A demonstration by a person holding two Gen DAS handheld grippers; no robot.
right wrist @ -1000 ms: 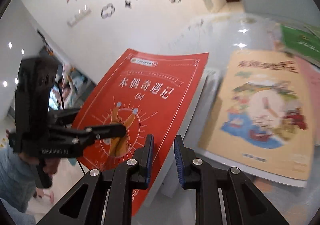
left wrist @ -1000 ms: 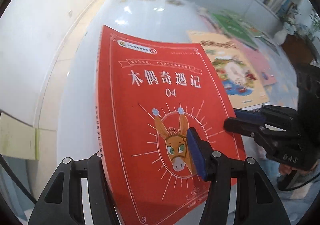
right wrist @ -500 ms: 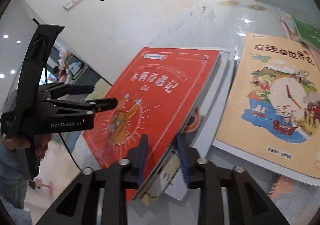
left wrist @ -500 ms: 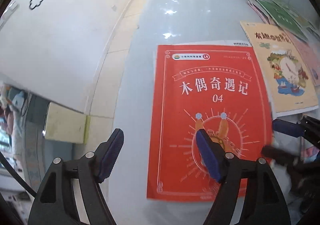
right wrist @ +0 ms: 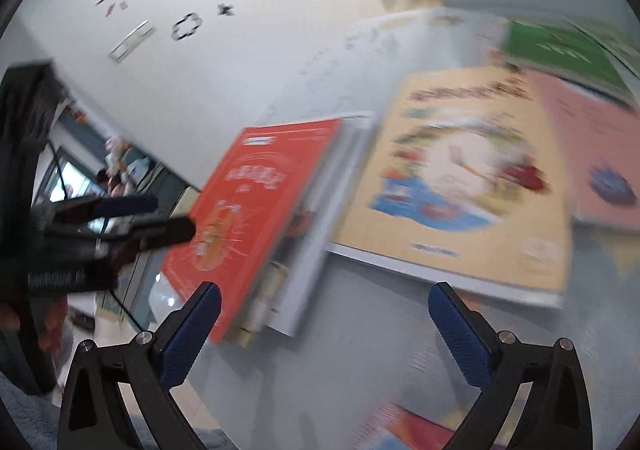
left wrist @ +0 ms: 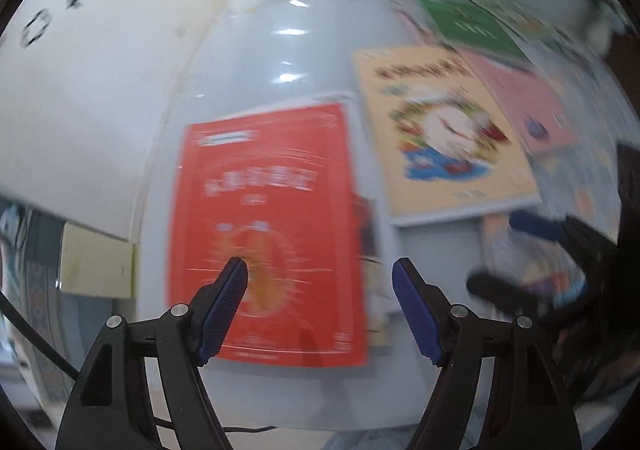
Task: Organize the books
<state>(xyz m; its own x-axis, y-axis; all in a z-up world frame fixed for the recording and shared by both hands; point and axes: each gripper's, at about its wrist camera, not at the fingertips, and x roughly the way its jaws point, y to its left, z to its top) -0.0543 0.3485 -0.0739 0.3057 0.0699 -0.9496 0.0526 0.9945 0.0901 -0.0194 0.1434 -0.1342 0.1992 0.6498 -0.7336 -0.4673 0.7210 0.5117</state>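
I've got the red book point(left wrist: 268, 234) lying flat atop a small stack, my left gripper point(left wrist: 320, 306) apart and empty, my right gripper point(right wrist: 324, 330) opening on nothing (yellow book point(right wrist: 460, 185), pink book point(right wrist: 592, 145), green book point(right wrist: 560, 49) remain unstacked).
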